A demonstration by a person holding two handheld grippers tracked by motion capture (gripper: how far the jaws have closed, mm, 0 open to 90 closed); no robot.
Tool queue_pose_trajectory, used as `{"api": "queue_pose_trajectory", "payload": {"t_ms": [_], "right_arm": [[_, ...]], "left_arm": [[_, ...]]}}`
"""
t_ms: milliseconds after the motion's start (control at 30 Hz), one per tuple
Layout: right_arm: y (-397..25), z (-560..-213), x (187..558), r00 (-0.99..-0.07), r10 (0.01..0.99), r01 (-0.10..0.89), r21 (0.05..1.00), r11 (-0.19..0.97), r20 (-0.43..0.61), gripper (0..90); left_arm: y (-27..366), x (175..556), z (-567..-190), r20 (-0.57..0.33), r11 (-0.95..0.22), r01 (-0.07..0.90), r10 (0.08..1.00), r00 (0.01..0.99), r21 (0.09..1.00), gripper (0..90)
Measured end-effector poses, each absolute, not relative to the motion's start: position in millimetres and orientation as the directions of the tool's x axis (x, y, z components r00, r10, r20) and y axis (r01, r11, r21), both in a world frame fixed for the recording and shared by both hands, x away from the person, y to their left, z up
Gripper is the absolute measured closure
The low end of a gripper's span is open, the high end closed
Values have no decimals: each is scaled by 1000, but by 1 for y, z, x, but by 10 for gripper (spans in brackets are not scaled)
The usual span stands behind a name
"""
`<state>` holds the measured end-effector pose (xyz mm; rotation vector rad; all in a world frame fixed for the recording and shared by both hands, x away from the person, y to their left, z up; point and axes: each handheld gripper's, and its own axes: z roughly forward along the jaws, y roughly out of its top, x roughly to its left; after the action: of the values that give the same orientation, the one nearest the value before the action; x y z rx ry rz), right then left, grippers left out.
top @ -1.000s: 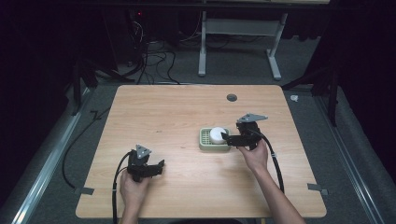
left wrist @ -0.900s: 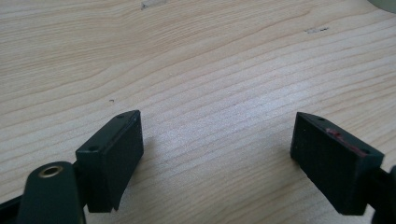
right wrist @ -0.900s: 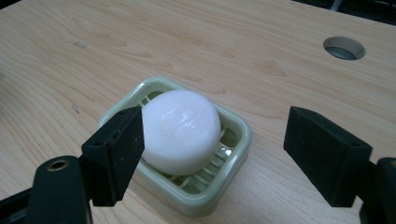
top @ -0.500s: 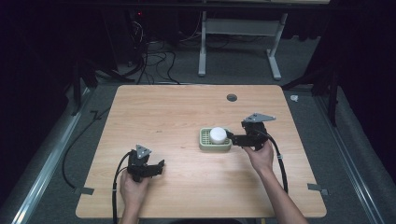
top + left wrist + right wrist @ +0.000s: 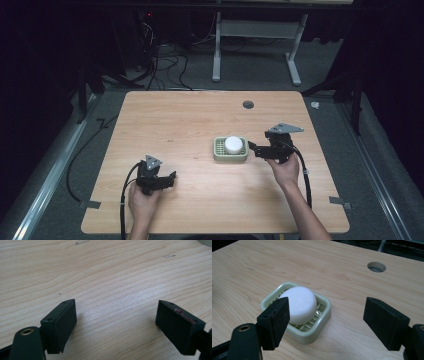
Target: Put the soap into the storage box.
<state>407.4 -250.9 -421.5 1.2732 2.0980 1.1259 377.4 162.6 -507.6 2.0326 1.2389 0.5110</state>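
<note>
Right tool (image 5: 252,148) released, drawn back from the soap dish (image 5: 230,149).
White soap (image 5: 299,304) sits in the dish mid-frame on the worktop (image 5: 190,120); placement looks done. Left tool (image 5: 170,178), lower left, hangs released.

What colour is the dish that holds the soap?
Pale green dish, slatted inside; the right gripper view shows it best.

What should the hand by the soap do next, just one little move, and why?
Probably ease the right gripper forward and a bit toward the white soap. Its jaws stand wide open, short of the green dish where the soap lies, and the soap sits off to one side of the gap, not between them.
</note>
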Motion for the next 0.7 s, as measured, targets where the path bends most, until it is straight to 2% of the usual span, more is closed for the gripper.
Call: {"api": "queue_pose_trajectory", "payload": {"t_ms": [700], "right_arm": [[-273, -420, 390, -436, 897, 530, 825, 197, 66, 227]], "left_arm": [[163, 377, -508, -22, -305, 611, 884, 467, 730, 176]]}}
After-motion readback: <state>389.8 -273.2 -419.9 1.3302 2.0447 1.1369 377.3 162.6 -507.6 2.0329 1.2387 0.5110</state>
